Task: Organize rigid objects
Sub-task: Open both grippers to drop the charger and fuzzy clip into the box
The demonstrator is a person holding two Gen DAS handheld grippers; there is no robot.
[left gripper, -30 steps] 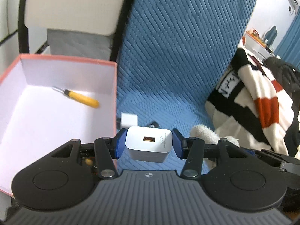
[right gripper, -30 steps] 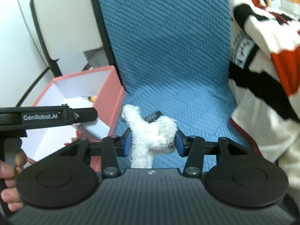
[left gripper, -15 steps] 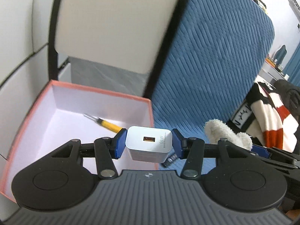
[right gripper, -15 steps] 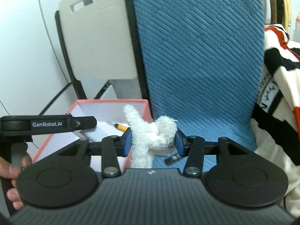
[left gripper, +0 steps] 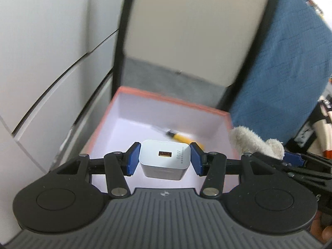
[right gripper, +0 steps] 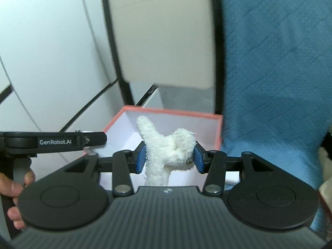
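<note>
Both claws now moved over pink box (left gripper: pixel 172 103), left claw (left gripper: pixel 165 159) gripping white charger (left gripper: pixel 164 161), right claw (right gripper: pixel 168 155) clamping plush toy (right gripper: pixel 166 145)

White 66W USB charger (left gripper: pixel 165 161) held above pink box (left gripper: pixel 174 103), port facing camera; yellow-handled screwdriver (left gripper: pixel 180 138) lies inside box, near far wall.

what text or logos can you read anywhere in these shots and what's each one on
"66W": on the face of the white charger held in the left gripper.
Small grey print beside "66W" on the charger: too small to read.
"GenRobot.AI": on the black bar of the left gripper's body, seen from the right wrist camera.
A small round emblem on each gripper's grey ribbed body: no readable letters.
</note>
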